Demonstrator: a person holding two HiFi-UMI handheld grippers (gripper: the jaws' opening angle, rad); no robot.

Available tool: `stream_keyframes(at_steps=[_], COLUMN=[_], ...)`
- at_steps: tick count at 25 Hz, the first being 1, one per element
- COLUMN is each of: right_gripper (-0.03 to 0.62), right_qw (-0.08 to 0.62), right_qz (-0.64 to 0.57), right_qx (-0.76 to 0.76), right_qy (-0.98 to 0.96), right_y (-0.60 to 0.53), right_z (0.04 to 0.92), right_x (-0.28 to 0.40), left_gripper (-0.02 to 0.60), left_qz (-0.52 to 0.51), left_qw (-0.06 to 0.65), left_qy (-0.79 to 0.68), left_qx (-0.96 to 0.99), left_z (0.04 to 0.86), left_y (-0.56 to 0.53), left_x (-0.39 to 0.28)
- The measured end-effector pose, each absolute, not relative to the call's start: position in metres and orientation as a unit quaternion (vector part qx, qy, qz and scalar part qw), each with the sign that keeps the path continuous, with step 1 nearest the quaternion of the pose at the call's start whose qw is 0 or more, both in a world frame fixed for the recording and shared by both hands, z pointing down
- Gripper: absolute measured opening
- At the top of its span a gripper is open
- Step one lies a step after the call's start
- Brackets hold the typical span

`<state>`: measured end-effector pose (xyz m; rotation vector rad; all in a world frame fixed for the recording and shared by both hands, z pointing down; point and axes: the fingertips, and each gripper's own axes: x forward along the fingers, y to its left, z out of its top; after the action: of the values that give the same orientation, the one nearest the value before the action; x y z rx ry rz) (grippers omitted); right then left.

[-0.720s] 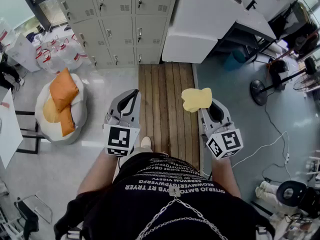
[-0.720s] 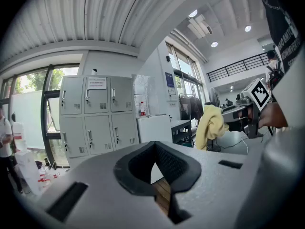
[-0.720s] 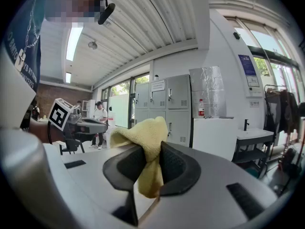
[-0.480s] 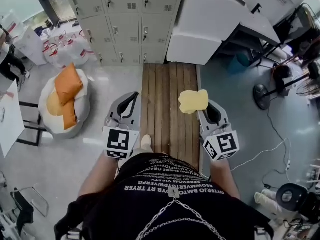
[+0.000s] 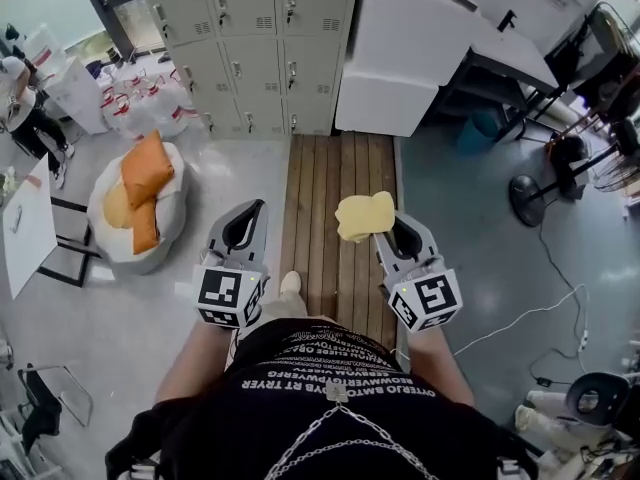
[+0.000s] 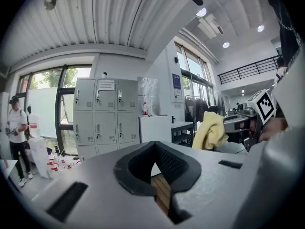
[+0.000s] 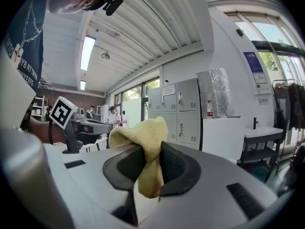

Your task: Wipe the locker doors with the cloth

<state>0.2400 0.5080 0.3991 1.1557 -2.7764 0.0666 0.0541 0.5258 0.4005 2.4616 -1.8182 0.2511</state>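
Note:
A yellow cloth (image 5: 363,215) bunches out of my right gripper (image 5: 388,230), whose jaws are shut on it; in the right gripper view the cloth (image 7: 145,144) is pinched between the black pads. My left gripper (image 5: 250,215) is shut with nothing in it, its pads meeting in the left gripper view (image 6: 153,151). The grey lockers (image 5: 250,48) stand ahead, well beyond both grippers, several doors in rows; they also show in the left gripper view (image 6: 97,116) and the right gripper view (image 7: 178,111). Both grippers hang over the floor at waist height.
A wooden slat walkway (image 5: 340,208) leads to the lockers. A white cabinet (image 5: 410,53) stands right of them. A beanbag with orange cushions (image 5: 135,198) lies left, bags (image 5: 140,108) beyond it. A person (image 5: 25,108) stands far left. Fans (image 5: 545,183) and cables lie right.
The view has shifted toward the lockers, which now sit lower in the head view. Both grippers keep their hold and spacing; the cloth has drifted slightly left.

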Motion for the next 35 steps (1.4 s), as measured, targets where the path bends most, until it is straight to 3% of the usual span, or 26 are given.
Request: stream_keyframes(at_steps=[13,35], right_gripper=[0.074,0.074], right_qw=[0.039,0.061], right_qz=[0.099,0.087], right_qx=[0.372,0.400], right_qy=[-0.922,-0.910], right_y=[0.469,0.316], right_z=[0.403,0.387], right_x=[0.243,0.123], left_gripper=[0.006,0.006], left_qz=[0.090,0.076], left_qw=[0.034,0.052], left_qy=[-0.574,-0.549], left_qx=[0.813,0.831], left_z=[0.408,0.419], left_y=[0.486,0.331], left_x=[0.073,-0.063])
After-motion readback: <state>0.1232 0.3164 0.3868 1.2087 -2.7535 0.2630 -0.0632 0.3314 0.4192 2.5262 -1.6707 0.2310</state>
